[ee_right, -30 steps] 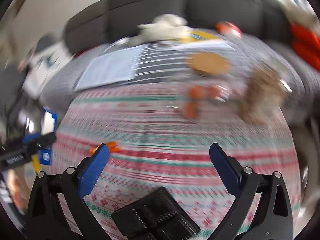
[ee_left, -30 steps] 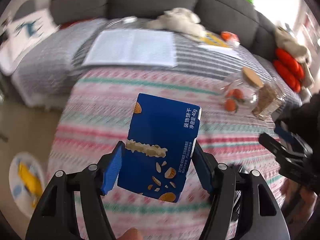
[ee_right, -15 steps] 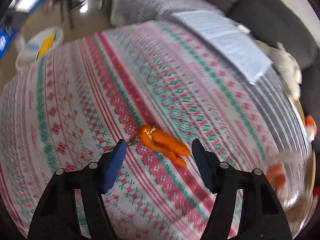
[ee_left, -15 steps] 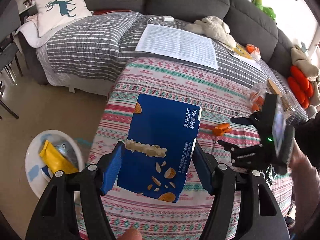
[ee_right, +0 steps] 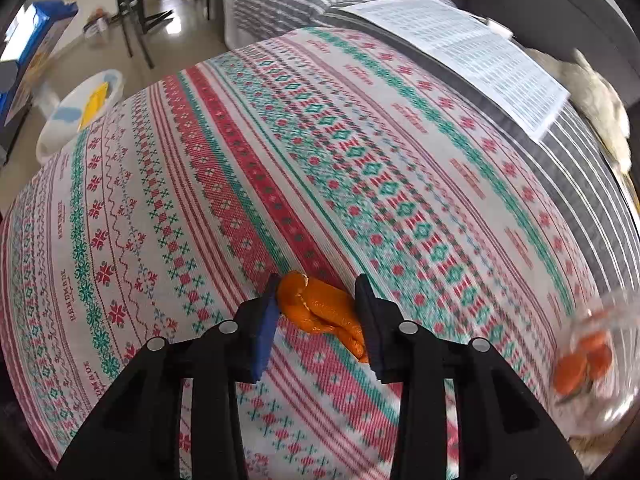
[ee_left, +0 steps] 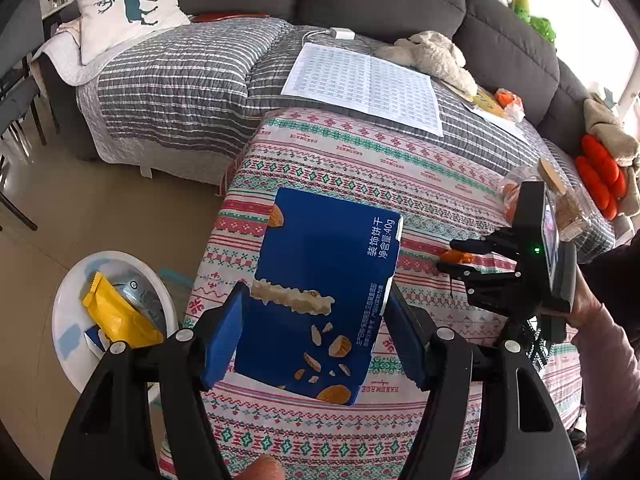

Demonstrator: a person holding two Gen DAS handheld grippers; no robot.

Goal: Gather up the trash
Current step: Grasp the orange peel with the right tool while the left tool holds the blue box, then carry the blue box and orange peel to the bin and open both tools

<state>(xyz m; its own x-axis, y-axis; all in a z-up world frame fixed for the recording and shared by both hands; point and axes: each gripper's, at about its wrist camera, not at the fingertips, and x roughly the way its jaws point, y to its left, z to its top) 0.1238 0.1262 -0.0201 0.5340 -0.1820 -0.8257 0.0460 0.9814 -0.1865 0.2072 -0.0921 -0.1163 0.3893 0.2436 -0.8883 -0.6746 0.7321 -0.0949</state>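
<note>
From the left wrist, the left gripper [ee_left: 316,328] held a blue biscuit box [ee_left: 324,292] clamped between its pads, raised above the patterned surface [ee_left: 400,168]. The white bin [ee_left: 64,308], already holding a yellow wrapper [ee_left: 116,316], sat on the floor down to the left, so this hand was the nearer one to it.

From the right wrist, the right gripper [ee_right: 316,312] had its jaws narrowed around an orange peel [ee_right: 320,308] lying on the surface, its long axis running diagonally between the pads. Whether they gripped it yet I could not tell.
</note>
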